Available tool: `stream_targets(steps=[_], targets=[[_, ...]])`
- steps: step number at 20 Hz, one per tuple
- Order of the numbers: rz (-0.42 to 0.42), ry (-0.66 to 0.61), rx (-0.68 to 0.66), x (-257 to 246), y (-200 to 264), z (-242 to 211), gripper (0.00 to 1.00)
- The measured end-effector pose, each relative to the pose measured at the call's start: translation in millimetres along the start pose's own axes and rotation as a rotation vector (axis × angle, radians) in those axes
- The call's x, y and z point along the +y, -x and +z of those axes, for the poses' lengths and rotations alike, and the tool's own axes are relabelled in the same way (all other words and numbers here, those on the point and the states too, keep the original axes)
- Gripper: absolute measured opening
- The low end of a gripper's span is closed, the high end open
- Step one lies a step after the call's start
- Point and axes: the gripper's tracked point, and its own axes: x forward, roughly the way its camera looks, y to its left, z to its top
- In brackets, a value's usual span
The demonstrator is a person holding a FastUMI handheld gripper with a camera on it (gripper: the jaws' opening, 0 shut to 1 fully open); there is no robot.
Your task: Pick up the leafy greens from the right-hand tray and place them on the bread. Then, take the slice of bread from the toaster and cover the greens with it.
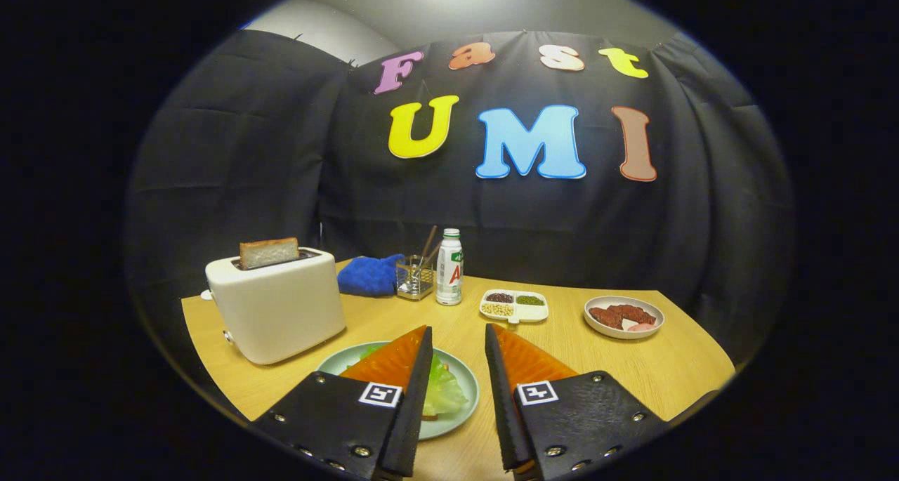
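On the wooden table (pixel 632 376), set before the booth's black cloth wall, the largest thing is a cream toaster (pixel 277 309) standing toward the left, with a slice of bread (pixel 269 252) sticking upright out of its slot. Just in front of the toaster lies a pale green plate (pixel 460 411), and on it rest the leafy greens (pixel 442 393), partly hidden behind the left finger; a brown edge of bread (pixel 430 416) peeks out under them. The gripper (pixel 456 340) hangs above the near edge of the table with its fingers parted by a moderate gap and holding nothing; bare tabletop shows between them. The plate with the greens sits under and just beyond the left finger, while the right finger is over bare wood.

Farther back, near the wall, a blue cloth (pixel 369 275) lies bunched behind the toaster's right side. Just beside it stands a clear holder (pixel 414 279) with brown sticks in it, and touching or nearly touching that, a white bottle (pixel 449 268) with a white cap. To the right of the bottle sits a white divided dish (pixel 514 305) with dark, green and pale grains in separate compartments. Farther right, well apart from the fingers, is a small round dish (pixel 624 317) holding reddish-brown pieces of meat.
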Motion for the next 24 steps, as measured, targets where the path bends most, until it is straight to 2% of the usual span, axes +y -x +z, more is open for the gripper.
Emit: stream_targets(steps=[3, 7, 10, 18, 24], targets=[[0.027, -0.006, 0.012, 33, 1, 8, 0.45], [-0.084, 0.026, -0.034, 70, -2, 35, 0.45], [-0.031, -0.001, -0.037, 124, -8, 41, 0.45], [0.023, -0.052, -0.038, 227, -23, 57, 0.45], [0.001, -0.098, -0.009, 282, -48, 59, 0.45]])
